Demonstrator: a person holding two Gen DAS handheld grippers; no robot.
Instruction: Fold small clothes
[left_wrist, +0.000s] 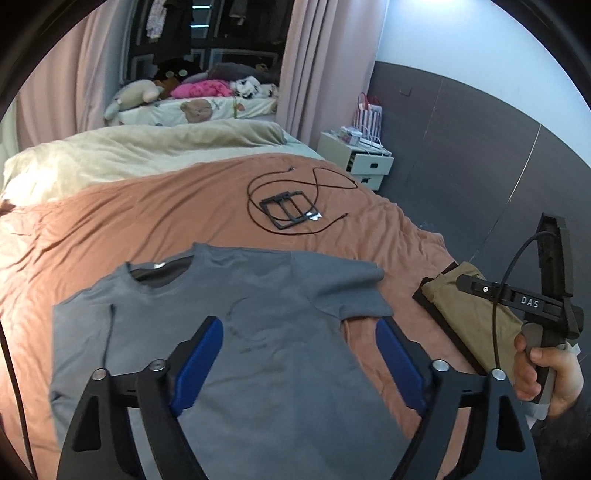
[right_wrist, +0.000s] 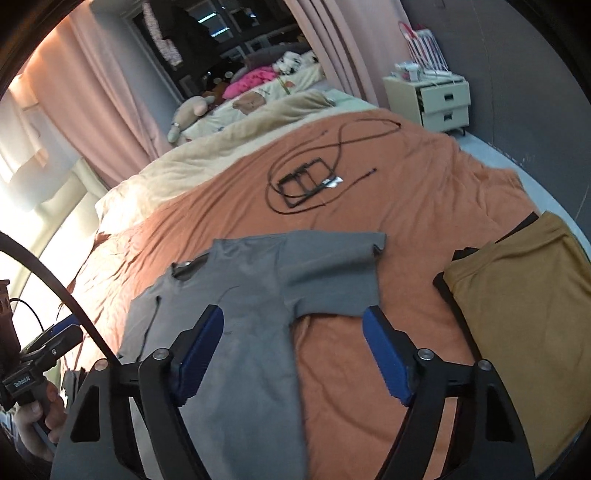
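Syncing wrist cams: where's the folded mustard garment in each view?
Left wrist: folded mustard garment at right edge, beside the right gripper's handle.
Right wrist: folded mustard garment fills the right side, right of the grey T-shirt.
Shared landmark: black frame ringed by cable.

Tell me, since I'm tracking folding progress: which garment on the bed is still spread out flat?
The grey T-shirt, lying open with sleeves out beneath both grippers. The mustard garment to its right is already folded into a compact rectangle.

- Daylight glares from the left, washing out the cream bedding (right_wrist: 122, 199).
- Fisheye bends and blackens the edges.
- The grey T-shirt (right_wrist: 240, 332) is motion-blurred up close.
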